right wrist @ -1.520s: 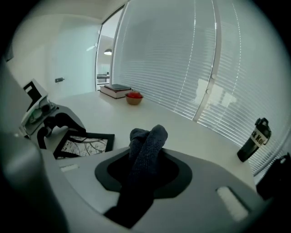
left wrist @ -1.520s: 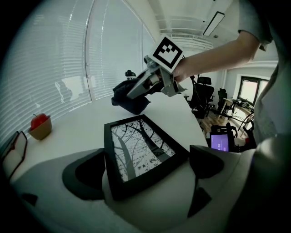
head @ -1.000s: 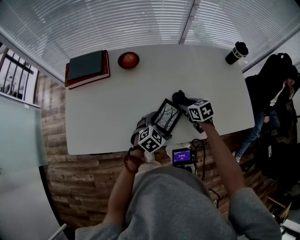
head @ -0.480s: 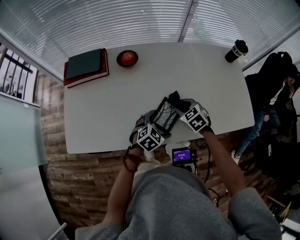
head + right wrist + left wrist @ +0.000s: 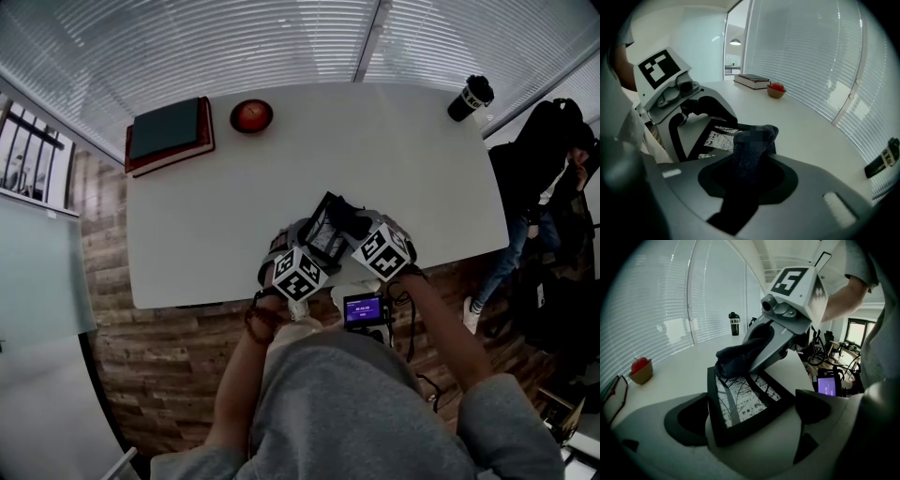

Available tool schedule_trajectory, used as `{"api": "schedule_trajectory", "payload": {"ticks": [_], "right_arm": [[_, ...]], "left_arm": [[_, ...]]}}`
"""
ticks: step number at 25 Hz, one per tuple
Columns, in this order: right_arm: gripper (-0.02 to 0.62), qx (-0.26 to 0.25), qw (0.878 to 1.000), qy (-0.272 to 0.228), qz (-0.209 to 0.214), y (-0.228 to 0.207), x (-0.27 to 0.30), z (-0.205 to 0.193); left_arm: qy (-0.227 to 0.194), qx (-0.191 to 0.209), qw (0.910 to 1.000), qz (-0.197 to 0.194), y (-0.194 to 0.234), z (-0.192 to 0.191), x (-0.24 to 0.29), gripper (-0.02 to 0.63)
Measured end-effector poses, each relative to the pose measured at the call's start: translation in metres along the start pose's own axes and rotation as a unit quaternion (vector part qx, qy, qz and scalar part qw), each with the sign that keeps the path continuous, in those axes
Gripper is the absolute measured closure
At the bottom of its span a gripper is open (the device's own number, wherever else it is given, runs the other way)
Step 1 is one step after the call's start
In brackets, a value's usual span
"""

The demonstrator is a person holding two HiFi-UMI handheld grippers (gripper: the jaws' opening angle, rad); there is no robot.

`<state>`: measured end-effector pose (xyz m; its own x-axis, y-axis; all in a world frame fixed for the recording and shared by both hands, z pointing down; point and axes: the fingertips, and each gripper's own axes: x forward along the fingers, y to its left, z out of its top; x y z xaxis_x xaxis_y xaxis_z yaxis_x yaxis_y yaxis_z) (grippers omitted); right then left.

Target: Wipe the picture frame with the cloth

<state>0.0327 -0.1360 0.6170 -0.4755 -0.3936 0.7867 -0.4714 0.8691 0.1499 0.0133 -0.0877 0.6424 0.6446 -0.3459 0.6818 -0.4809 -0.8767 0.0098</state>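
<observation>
Both loaded: left tongs point(image 5: 752, 417) clamping picture frame point(image 5: 740, 401) by near edge, right tongs point(image 5: 747, 182) pinching cloth point(image 5: 750, 154) against far top corner; unwiped glass running back toward left tongs.

1. The picture frame point(image 5: 325, 232) has a black border around a black-and-white branch print and is tilted up over the table's point(image 5: 187, 216) near edge.
2. The cloth point(image 5: 350, 218) is dark and bunched, pressed on the frame's upper corner.

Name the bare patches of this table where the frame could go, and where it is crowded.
Bare: the table's wide middle, between books and bowl far left and bottle far right; also the near-left corner. Crowded: the near edge, where left tongs and right tongs hold frame and cloth.
</observation>
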Motion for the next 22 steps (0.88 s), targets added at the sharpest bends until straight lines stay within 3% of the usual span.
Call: {"api": "schedule_trajectory", "payload": {"ticks": [2,7,12,19,22], "right_arm": [[0.476,-0.006,1.0,-0.008,0.002,0.01,0.0,0.0],[0.476,0.047,0.998,-0.025,0.044,0.027,-0.002,0.005],[0.476,0.029,0.997,-0.015,0.068,0.044,-0.003,0.005],[0.477,0.053,0.989,-0.021,0.136,0.074,-0.007,0.012],[0.48,0.058,0.988,-0.023,0.143,0.077,-0.008,0.013]], "left_arm": [[0.0,0.0,1.0,0.001,0.0,0.0,0.001,0.029],[0.0,0.0,1.0,0.0,-0.001,0.002,0.0,0.029],[0.0,-0.001,1.0,0.0,-0.001,0.002,0.001,0.03],[0.0,0.001,1.0,0.001,-0.001,0.002,0.002,0.031],[0.001,0.0,1.0,0.0,-0.001,0.003,0.001,0.029]]}}
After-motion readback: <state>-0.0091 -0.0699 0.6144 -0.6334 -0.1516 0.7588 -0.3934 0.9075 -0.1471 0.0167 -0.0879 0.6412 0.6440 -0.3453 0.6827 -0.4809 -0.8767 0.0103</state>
